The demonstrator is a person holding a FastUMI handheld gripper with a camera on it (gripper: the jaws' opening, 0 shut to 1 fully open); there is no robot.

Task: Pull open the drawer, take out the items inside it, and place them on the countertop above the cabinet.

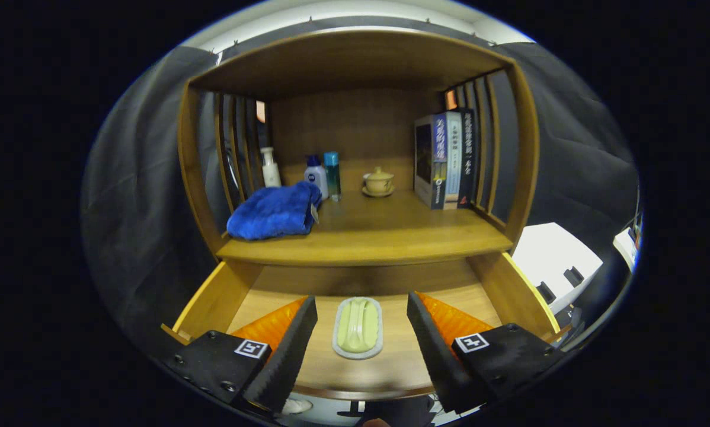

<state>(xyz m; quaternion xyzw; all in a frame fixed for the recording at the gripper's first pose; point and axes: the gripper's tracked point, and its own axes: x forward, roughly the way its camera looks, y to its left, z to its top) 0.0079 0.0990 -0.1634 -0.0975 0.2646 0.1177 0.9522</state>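
The wooden drawer (213, 299) is pulled open below the countertop (390, 237). On its floor lies a pale green oblong item in a white rim (358, 328), lengthwise between my two fingers. My gripper (361, 332) is open, hovering over the drawer with a wide gap on each side of the item, touching nothing. A folded blue towel (274, 211) rests on the countertop at the left, near the front edge.
At the back of the countertop stand a white pump bottle (269, 168), a white bottle with a blue cap (316, 175), a teal bottle (332, 174) and a lidded cup on a saucer (379, 181). Books (445, 159) lean at the right. Slatted side walls flank the shelf.
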